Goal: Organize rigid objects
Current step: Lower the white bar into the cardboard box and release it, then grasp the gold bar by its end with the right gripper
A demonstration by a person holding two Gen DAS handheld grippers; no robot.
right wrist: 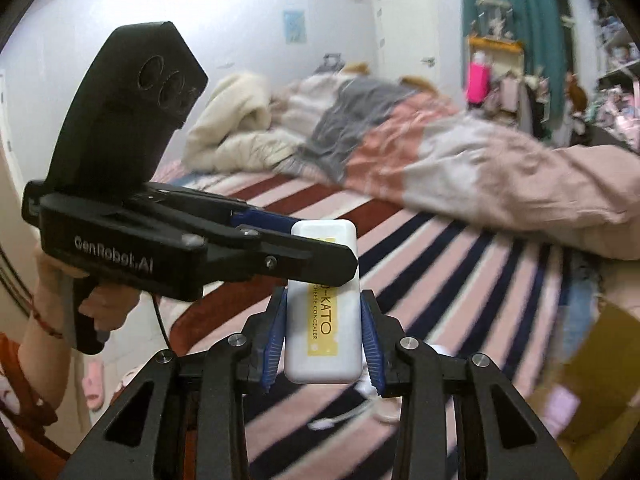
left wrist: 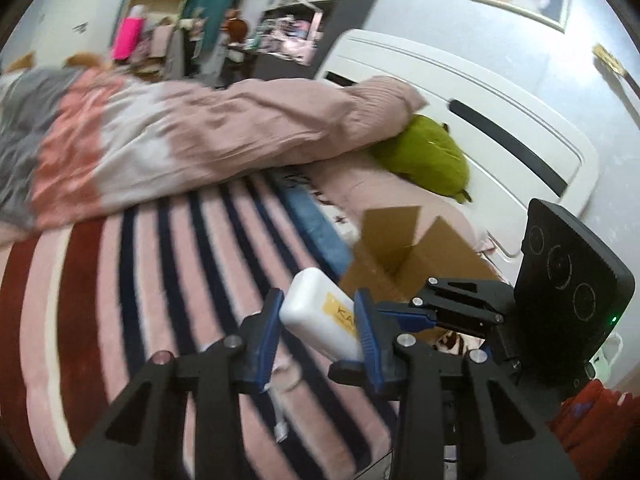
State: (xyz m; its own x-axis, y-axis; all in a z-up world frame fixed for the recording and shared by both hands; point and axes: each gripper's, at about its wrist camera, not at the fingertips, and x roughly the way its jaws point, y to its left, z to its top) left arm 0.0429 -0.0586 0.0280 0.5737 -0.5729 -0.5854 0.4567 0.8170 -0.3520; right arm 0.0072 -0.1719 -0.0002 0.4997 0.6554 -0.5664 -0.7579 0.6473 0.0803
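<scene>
- The white case (right wrist: pixel 323 312) you are handling is a flat, rounded-corner rectangle of glossy plastic with a yellow label strip; the right wrist view reads "KATO" and "CHEESE CONCEALER" on it.
- Your right gripper (right wrist: pixel 323 340) holds the lower part of the case, its blue-padded fingers (right wrist: pixel 274 344) pressed against both long sides, and the case stands upright between them.
- Your left gripper (left wrist: pixel 316 320) has its own blue pads on the other end of the same case (left wrist: pixel 320 320), so both claws are closed on it at once; in the left wrist view the case sits tilted between the jaws.
- The case is up in the air above the striped blanket (left wrist: pixel 160 272), pink with navy and dark red bands.
- An open cardboard box (left wrist: pixel 404 256) sits just past the case on the bed, near the white headboard (left wrist: pixel 480 120).
- A pink-and-grey duvet (left wrist: pixel 160 136) lies bunched across the bed, with a green cushion (left wrist: pixel 432 156) tucked at its end.
</scene>
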